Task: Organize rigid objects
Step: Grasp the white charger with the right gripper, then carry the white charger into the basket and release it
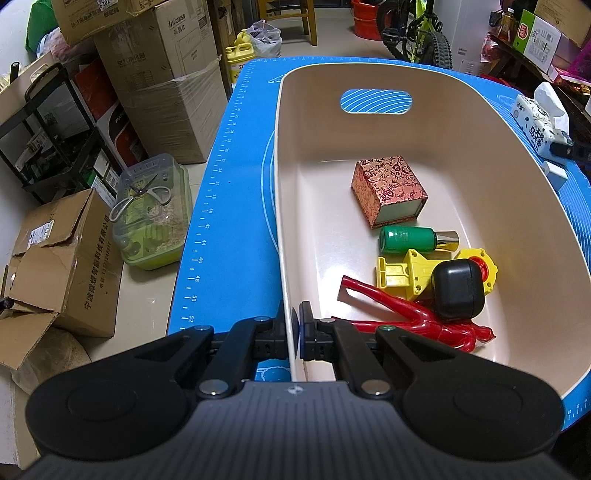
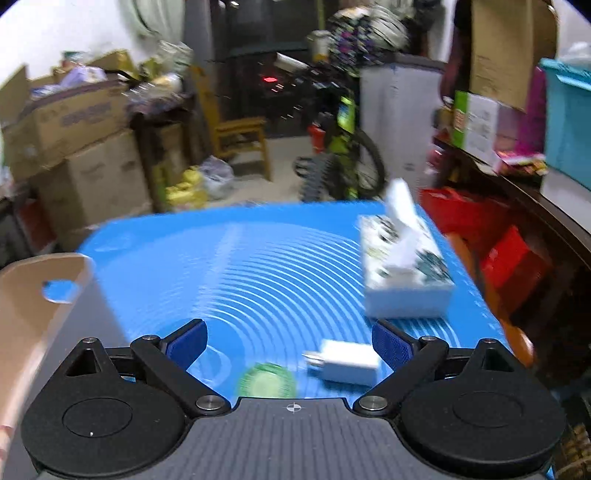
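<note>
My left gripper is shut on the left wall of the beige bin, near its front corner. Inside the bin lie a red patterned box, a green bottle, a yellow plastic part, a black case and a red plastic piece. My right gripper is open and empty above the blue mat. A white charger and a round green object lie on the mat between its fingers. The bin's corner shows at the left of the right wrist view.
A tissue pack stands on the mat at the right, also in the left wrist view. Cardboard boxes, a clear plastic container, a bicycle and a wooden chair stand on the floor around the table.
</note>
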{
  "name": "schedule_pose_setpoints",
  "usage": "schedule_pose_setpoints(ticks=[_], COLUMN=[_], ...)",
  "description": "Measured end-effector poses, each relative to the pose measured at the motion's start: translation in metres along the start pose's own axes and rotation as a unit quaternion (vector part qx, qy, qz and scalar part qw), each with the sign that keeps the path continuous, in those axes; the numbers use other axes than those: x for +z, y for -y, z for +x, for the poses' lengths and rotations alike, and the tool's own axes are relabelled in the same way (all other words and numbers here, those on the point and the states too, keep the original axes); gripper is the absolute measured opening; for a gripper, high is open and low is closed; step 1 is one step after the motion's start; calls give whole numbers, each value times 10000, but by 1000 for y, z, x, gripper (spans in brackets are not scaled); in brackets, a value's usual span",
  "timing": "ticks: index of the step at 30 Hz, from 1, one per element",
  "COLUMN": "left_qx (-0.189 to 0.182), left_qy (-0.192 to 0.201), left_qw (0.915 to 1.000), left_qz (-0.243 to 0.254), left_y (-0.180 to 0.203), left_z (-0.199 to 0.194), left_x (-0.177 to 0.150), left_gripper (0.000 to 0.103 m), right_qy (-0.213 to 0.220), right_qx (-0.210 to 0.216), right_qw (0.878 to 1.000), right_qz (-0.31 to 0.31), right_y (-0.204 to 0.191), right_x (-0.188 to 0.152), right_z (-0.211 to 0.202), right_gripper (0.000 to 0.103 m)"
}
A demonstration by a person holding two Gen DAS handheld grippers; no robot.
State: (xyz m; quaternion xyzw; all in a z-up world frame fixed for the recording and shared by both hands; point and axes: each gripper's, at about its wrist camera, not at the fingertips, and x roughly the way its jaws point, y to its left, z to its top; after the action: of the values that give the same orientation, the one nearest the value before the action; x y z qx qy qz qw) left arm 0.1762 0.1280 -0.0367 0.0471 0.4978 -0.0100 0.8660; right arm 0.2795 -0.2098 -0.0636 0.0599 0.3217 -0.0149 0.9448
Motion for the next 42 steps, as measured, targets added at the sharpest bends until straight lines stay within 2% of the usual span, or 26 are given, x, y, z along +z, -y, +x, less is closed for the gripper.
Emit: schedule_pose_setpoints(ticks=[11,16,19,22,25,36,42], left_qx=[11,25,29,40,46,51,54], left_qy=[-7,-4,-7,-6,-5,-6,-14], left_qw=[10000,10000,10000,10000,10000,10000,10000], left_qz=[16,37,41,55,64,69,60], left_y=[1,4,4,4,4,4,4], left_z=[0,-1,-1,-1,-1,-1,-2], left_x=[1,1,1,1,1,2,2], left_gripper=[6,6,6,6,6,7,6], right_qy=[-252,-276,-259,-263,-222,-64,160], right_qx=[-571,-663,-783,-864,-763,-703,-573], right_qw=[9952,9926,9937,9947,9962,9972,9978], right_qz=[747,975,754,498,355,-232,-308], right_y=[29,34,26,18,13,0,-9], right_x=[-24,-30,-32,-32,-29,-32,-26], right_z=[56,72,76,80,79,54,30], right_gripper=[96,93,91,83,66,65,65])
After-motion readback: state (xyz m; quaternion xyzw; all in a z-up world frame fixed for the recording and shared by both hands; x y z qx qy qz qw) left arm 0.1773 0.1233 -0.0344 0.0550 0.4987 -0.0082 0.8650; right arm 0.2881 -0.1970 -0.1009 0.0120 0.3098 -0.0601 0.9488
